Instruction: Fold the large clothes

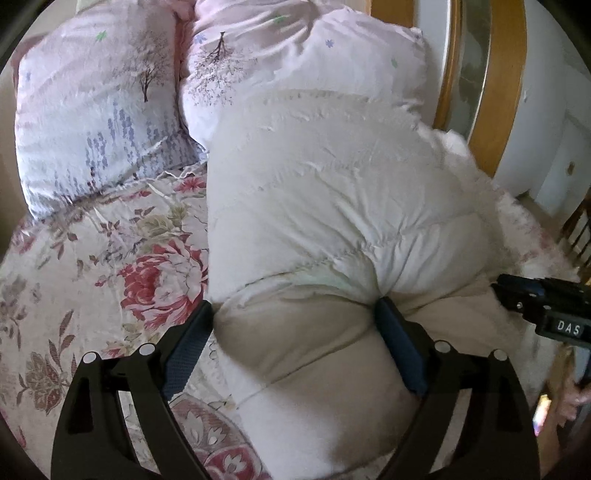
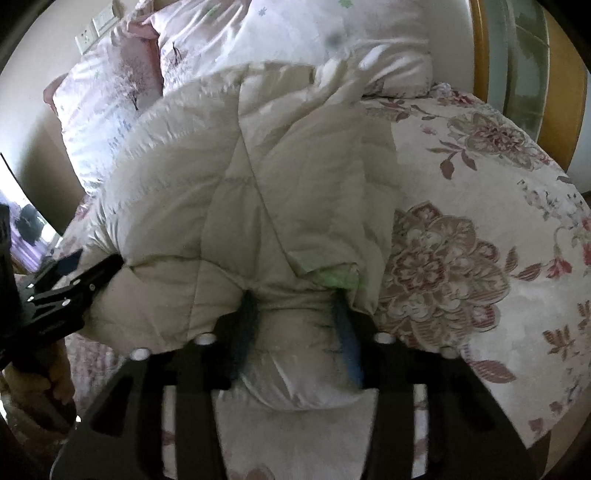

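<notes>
A cream quilted puffy coat (image 1: 325, 206) lies bunched on a floral bedspread (image 1: 92, 266), reaching up onto the pillows. My left gripper (image 1: 295, 306) is shut on a thick fold of its near edge, one finger on each side. My right gripper (image 2: 295, 299) is shut on another bunched part of the same coat (image 2: 240, 184), where a bit of green lining (image 2: 340, 278) shows. Each gripper shows in the other's view: the right one at the right edge of the left wrist view (image 1: 543, 306), the left one at the left edge of the right wrist view (image 2: 62, 291).
Two pink patterned pillows (image 1: 96, 110) (image 1: 295, 55) lie at the head of the bed. A wooden bed frame (image 1: 506, 92) curves along the right. The floral bedspread (image 2: 480, 240) lies bare to the right of the coat. Wall sockets (image 2: 96, 26) show at top left.
</notes>
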Demonstrator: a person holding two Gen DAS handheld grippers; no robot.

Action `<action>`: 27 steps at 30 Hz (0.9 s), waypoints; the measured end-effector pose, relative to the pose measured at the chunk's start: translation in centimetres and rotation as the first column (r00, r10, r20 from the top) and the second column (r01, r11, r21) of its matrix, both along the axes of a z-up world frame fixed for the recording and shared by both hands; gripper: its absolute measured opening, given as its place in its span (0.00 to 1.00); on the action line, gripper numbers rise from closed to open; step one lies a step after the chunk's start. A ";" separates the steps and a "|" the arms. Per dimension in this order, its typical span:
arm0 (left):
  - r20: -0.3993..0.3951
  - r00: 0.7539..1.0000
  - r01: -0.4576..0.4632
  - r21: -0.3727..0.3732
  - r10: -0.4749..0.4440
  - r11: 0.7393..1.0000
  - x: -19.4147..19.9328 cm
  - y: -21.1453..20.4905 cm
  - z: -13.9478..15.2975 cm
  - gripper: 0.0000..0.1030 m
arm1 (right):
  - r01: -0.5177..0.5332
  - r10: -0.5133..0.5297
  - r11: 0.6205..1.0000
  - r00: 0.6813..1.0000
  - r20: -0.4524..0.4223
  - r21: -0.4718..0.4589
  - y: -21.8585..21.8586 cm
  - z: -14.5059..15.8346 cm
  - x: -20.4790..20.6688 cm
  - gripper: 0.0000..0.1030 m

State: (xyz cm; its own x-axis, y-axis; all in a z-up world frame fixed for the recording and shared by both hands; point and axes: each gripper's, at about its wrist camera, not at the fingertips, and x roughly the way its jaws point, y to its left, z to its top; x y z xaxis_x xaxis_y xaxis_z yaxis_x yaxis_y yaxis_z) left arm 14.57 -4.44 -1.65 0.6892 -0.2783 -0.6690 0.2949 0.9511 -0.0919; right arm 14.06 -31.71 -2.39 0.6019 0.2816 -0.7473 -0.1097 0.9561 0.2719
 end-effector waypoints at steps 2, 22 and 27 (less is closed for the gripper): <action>-0.016 1.000 0.005 -0.094 -0.006 0.996 0.3 1.7 0.8 0.88 | 0.016 -0.016 1.000 0.999 0.040 0.010 -1.0 1.5 -0.2 0.88; -0.285 0.944 -0.030 -0.576 -0.167 0.817 9.3 5.8 -2.5 0.88 | 0.015 0.129 0.846 0.964 -0.233 0.533 -5.8 -3.2 11.0 0.98; -0.311 0.932 -0.049 -0.620 -0.188 0.783 10.6 5.7 -3.5 0.88 | -0.042 0.214 0.817 0.948 -0.235 0.576 -4.2 -4.3 12.4 0.98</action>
State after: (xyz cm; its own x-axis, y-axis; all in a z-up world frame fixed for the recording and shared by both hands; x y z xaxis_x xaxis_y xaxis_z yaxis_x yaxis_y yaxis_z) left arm 25.22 1.23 -5.19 0.4147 -0.7443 -0.5235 0.1954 0.6347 -0.7477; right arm 26.47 -35.93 -6.74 0.3235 0.7593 -0.5647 -0.0582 0.6116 0.7890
